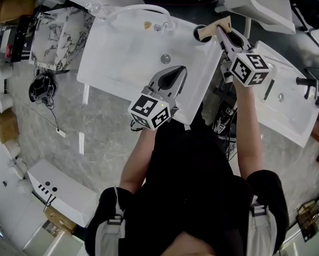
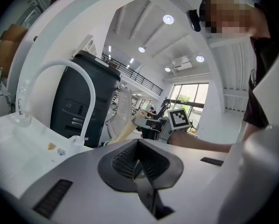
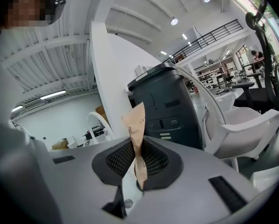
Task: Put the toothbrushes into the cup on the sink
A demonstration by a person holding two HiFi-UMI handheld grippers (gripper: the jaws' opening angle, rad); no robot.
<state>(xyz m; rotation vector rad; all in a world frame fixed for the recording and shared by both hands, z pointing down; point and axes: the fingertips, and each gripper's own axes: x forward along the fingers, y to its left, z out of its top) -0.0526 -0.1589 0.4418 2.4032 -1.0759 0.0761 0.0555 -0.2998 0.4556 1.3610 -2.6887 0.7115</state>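
1. The right tongs [image 1: 222,32] are clamped on a toothbrush [image 1: 212,30] in a tan paper wrapper. The right gripper view shows the wrapper pinched flat between the dark pads, its notched end poking up past them
2. The toothbrush is held out over the far right corner of the sink [image 1: 117,52], with its free end at the mouth of the dark cup [image 1: 198,33] standing there. From above I cannot tell whether the tip is already inside the rim
3. The grip sits towards one end of the packet, which probably leaves the rest free to slide down into the cup without the tongs bumping the rim
4. The left tongs [image 1: 176,72] are shut together with nothing between them. They hover above the basin near its front edge, close to the drain [image 1: 165,59] and well apart from the cup, seemingly parked there to leave the right hand room
5. The white faucet [image 1: 135,8] arches over the back of the sink to the left of the cup, clear of the toothbrush
6. The step in hand looks like getting this toothbrush into the cup. It needs to be lined up over the opening and released only once its lower end is inside, because the cup stands near the sink's edge and a light packet could tip out
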